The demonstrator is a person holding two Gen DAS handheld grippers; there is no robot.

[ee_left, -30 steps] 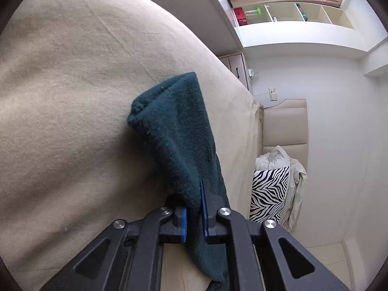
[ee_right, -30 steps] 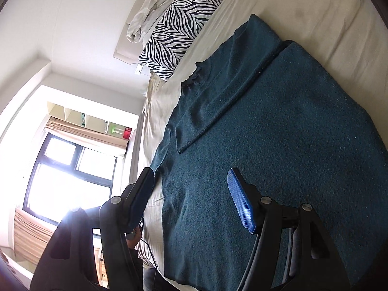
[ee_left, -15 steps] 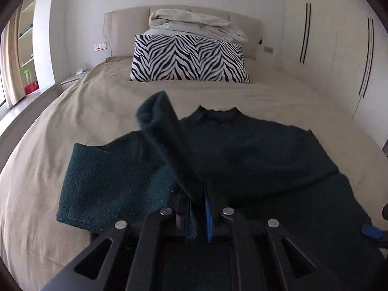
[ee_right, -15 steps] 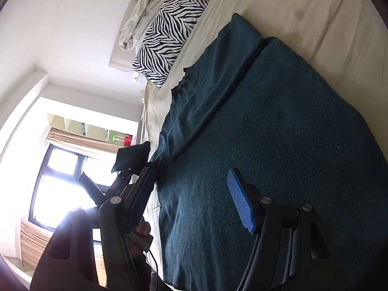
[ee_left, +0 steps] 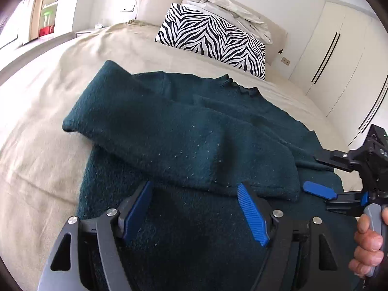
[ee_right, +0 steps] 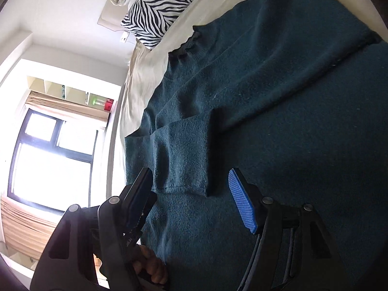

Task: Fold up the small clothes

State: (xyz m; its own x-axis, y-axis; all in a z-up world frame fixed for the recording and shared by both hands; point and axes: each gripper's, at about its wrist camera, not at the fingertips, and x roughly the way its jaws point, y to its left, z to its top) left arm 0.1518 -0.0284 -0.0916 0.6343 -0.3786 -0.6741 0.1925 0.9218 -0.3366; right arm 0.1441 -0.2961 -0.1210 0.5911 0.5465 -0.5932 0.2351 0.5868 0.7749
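A dark teal sweater [ee_left: 242, 111] lies spread on the beige bed [ee_left: 43, 150], collar toward the headboard. One sleeve [ee_left: 169, 140] is folded across its body. My left gripper [ee_left: 194, 203] hovers low over the body just behind that sleeve. Its jaws are opening, and nothing is pinched between the blue pads [ee_left: 252, 215]. My right gripper [ee_left: 315, 189] comes in from the right, held by a hand [ee_left: 368, 242]. In the right wrist view the right gripper [ee_right: 191, 191] is open. The sleeve's cuff [ee_right: 184, 155] lies just ahead of its fingertips, untouched.
A zebra-striped pillow [ee_left: 213, 36] and crumpled pale bedding [ee_left: 230, 4] sit at the padded headboard. White wardrobe doors [ee_left: 339, 60] line the right wall. A bright window [ee_right: 53, 150] with shelves above it is on the left side of the room.
My left gripper swung the held sleeve over onto the sweater's body, then opened and let it go. My right gripper moved in lower, toward the cuff.
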